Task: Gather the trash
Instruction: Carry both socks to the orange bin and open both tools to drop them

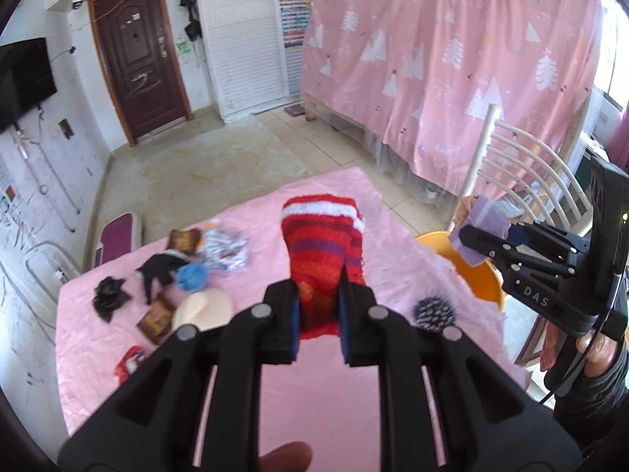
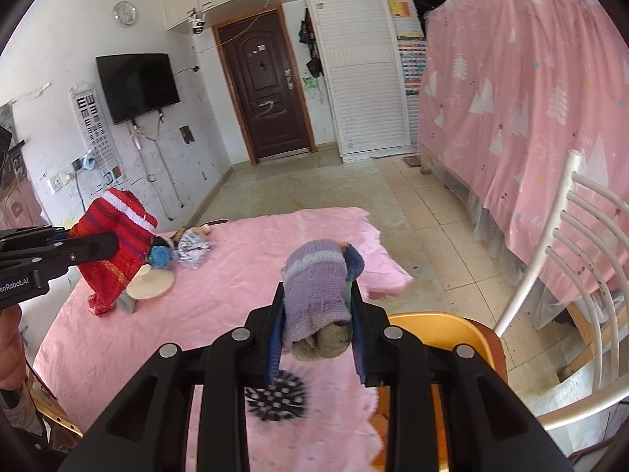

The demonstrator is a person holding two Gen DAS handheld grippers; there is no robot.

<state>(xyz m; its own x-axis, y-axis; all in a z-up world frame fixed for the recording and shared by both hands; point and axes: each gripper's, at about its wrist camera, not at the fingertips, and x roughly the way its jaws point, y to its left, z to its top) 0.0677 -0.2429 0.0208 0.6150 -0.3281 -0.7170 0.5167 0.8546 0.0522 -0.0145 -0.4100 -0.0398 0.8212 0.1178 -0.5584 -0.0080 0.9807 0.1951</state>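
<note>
My left gripper (image 1: 318, 310) is shut on a fuzzy red striped sock (image 1: 320, 251) and holds it above the pink table; it also shows in the right wrist view (image 2: 114, 251). My right gripper (image 2: 316, 318) is shut on a rolled purple sock (image 2: 316, 291), held above the table's right edge near an orange bin (image 2: 444, 334). The right gripper and its sock also show in the left wrist view (image 1: 481, 232), over the bin (image 1: 471, 271). Wrappers (image 1: 182, 240), black scraps (image 1: 110, 297), a blue wad (image 1: 192, 277) and crumpled paper (image 1: 228, 249) lie on the pink tablecloth (image 1: 314, 393).
A black spiky ball (image 1: 434, 312) and a cream dish (image 1: 206, 308) lie on the table. A white metal chair (image 1: 523, 181) stands at the right by the bin. A pink curtained bed (image 1: 452, 59) is behind, with tiled floor and a brown door (image 1: 141, 59) beyond.
</note>
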